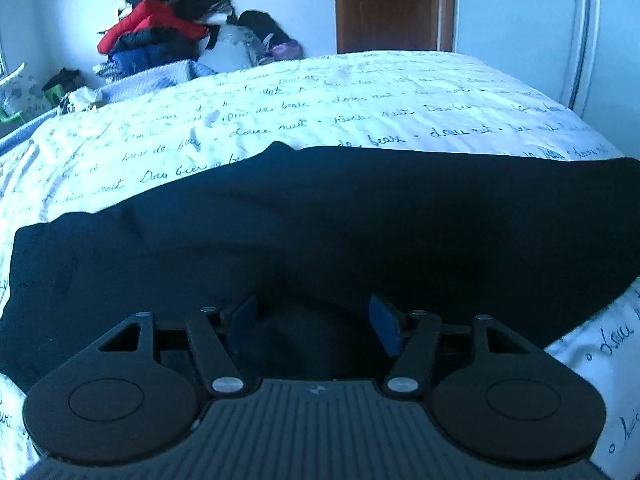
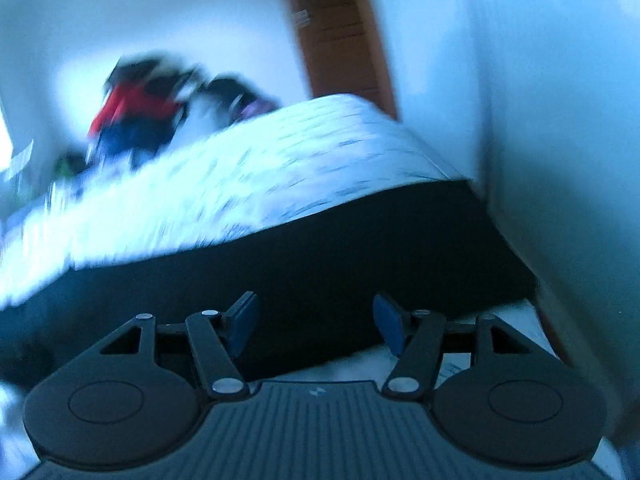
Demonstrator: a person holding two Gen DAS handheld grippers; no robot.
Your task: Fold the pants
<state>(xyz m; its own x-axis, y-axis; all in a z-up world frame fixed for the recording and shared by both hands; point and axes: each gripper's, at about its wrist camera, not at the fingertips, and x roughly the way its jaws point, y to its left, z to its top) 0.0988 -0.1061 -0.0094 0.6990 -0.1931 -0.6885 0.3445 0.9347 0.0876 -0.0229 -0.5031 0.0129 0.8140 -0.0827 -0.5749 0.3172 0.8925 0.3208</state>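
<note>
Both tongs are empty right now. Our left gripper has its jaws spread about halfway, blue pads apart with nothing pinched, just hanging over the near part of the pants. Same story on the right gripper: jaws partly open, nothing between them, though that view is smeared with blur so we can't read fine detail.

The pants are the black strip lying flat across the bed, running side to side along the near edge on the white sheet with the scribbly writing. From the right wrist they reach almost to the corner of the bed by the wall. They look long and fairly narrow, so we'd guess the legs are already laid one over the other, but honestly the cloth is too dark to see seams or layers.

So we reckon we're between folds, hands free, lining up for the next grab. Next move calls for each gripper to drop onto an end or edge of the strip, pinch all the layers at once, then carry one end over to the other without dragging the rest.

The clothes pile and door at the back don't matter here.
</note>
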